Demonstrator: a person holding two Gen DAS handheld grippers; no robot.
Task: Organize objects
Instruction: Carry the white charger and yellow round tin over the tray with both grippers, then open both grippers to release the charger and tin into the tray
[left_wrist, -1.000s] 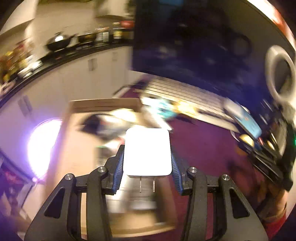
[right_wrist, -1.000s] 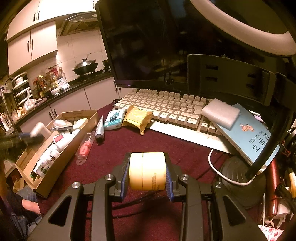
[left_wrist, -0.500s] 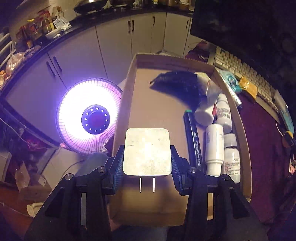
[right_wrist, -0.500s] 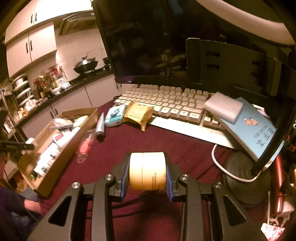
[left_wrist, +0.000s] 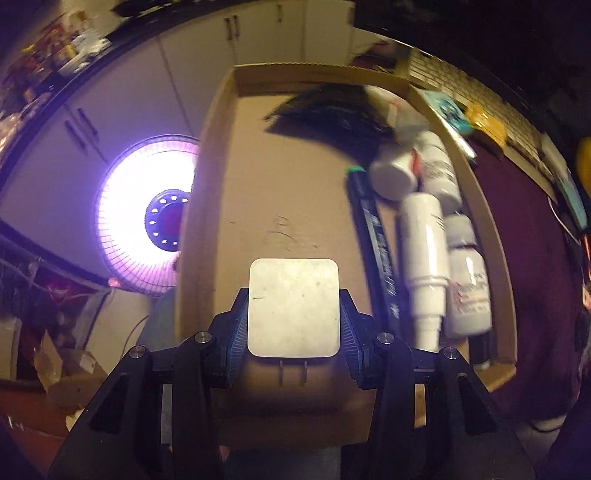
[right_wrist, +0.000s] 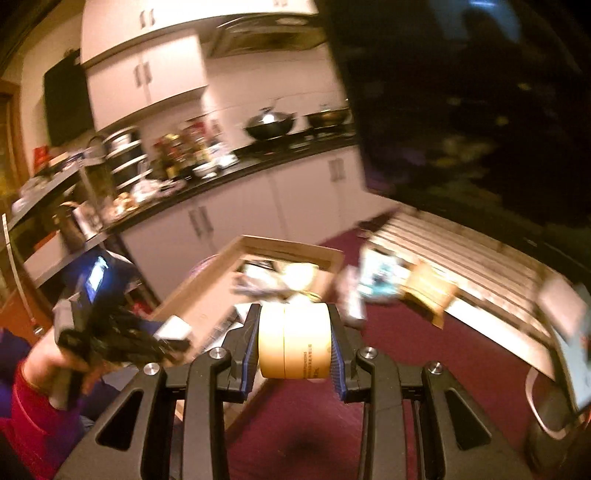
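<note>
Hovering over the bare floor of the cardboard box (left_wrist: 221, 206), the left tongs (left_wrist: 294, 321) are clamped on a white plug adapter (left_wrist: 293, 308). White bottles (left_wrist: 424, 236) lie along the box's right side. The right tongs (right_wrist: 293, 347) are clamped on a tape roll (right_wrist: 293, 339) above the maroon surface (right_wrist: 424, 350).

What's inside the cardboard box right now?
In the cardboard box: white bottles and a black marker along its right side, a dark bundle at the far end, bare floor elsewhere. The held white charger hides the near part.
</note>
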